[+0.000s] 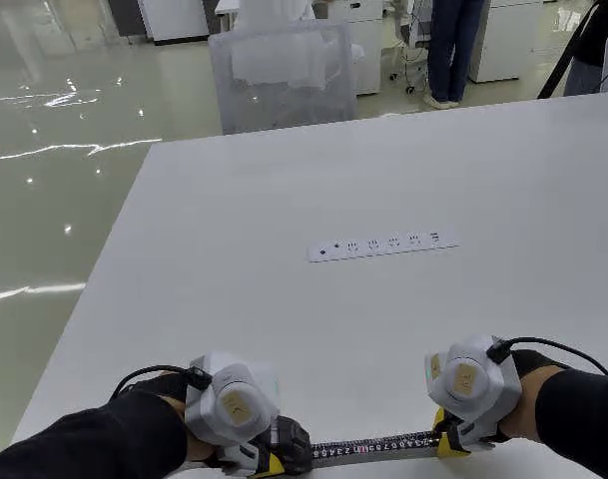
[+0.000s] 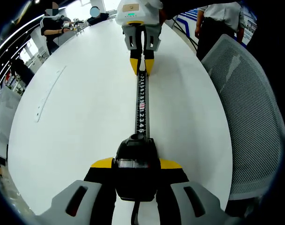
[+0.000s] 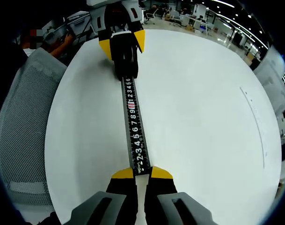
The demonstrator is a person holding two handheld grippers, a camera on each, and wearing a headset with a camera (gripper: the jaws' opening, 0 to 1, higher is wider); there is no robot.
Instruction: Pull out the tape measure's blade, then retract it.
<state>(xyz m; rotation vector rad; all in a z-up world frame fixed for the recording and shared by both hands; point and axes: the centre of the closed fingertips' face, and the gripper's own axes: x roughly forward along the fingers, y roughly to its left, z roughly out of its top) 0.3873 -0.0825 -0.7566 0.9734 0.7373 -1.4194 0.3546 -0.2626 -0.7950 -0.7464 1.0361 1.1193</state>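
Blade point(image 2: 141, 105) stretched straight over the white surface point(image 2: 76, 117), numbers up. My left claw point(image 2: 136, 164) is clamped on the black tape measure case point(image 3: 124, 51). My right claw point(image 3: 141, 174) pinches the blade's tip. Both sit near the surface's front edge.

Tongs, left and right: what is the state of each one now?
Left tongs: shut on the black plastic tape measure case.
Right tongs: shut on the tip of the black numbered metal blade.

Open-plan office: long white table point(image 1: 284, 200), mesh chair point(image 1: 284, 75), white cabinets point(image 1: 503, 35), glossy floor point(image 1: 54, 150).
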